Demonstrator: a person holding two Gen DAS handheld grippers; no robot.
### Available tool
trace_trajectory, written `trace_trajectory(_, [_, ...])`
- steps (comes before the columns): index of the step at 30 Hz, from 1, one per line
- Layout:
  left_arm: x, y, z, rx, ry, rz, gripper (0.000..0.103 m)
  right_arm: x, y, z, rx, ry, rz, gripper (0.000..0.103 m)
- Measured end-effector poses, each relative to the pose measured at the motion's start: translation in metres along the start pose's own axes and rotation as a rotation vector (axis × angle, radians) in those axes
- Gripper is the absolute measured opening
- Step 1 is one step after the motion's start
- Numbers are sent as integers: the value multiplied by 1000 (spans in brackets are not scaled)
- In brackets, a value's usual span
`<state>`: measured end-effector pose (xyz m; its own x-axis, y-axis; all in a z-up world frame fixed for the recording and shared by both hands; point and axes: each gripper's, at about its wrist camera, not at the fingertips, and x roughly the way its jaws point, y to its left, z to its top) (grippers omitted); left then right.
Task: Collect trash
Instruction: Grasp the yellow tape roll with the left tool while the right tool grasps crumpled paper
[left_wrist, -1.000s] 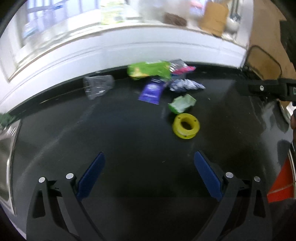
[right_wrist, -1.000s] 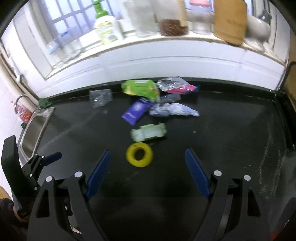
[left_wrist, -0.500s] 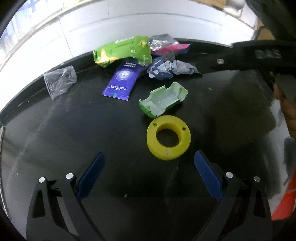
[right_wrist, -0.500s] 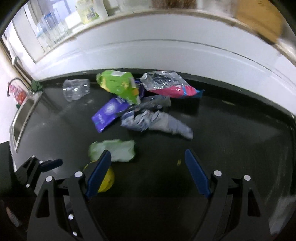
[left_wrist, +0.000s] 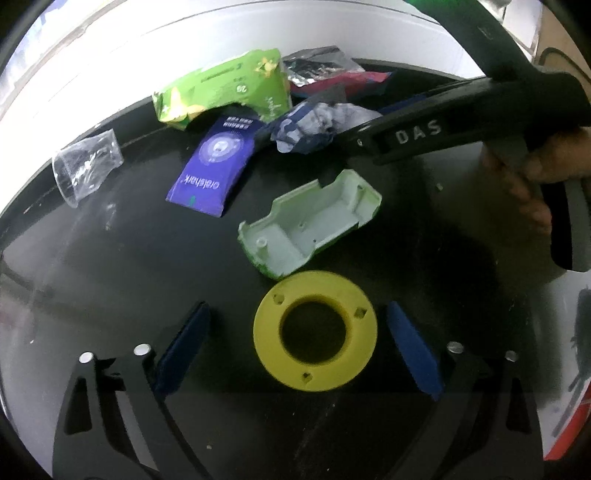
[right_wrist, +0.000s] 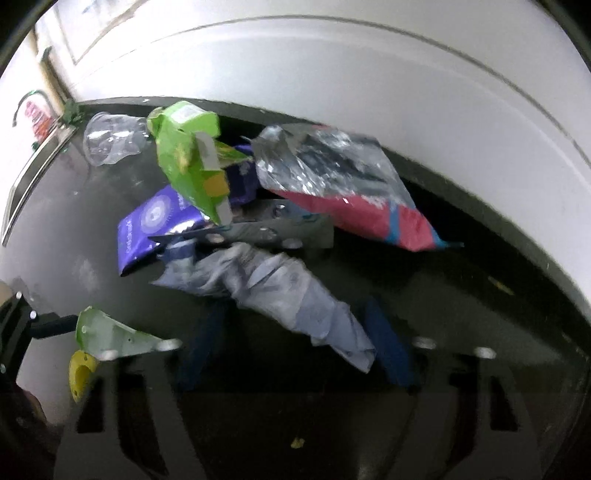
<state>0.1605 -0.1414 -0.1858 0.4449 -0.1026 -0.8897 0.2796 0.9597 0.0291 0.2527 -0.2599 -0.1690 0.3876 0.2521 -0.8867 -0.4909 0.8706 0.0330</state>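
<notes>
Purple sachet "oralshark" | right tool "DAS" | jaws closing

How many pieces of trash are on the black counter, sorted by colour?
Green: 2, a snack bag and a plastic shell
Yellow: 1, a ring
Purple: 1, a packet
Blue-grey: 1, a crumpled wrapper
Silver and pink: 1, a foil bag
Clear: 1, a plastic cup
Total: 7

We see a glossy black table bearing a matt yellow plastic ring, a smooth pale-green plastic shell, a crinkled clear plastic cup, a shiny purple sachet, a glossy green packet and a foil-lined pink bag.
</notes>
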Motion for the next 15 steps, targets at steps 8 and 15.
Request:
trace_trajectory(8, [-19, 2, -5, 39, 8, -47, 54, -23, 10, -17, 91, 15, 89, 23])
trace_trajectory(15, [-58, 15, -24, 49, -35, -36, 54, -85, 31, -38, 185, -45, 55, 23])
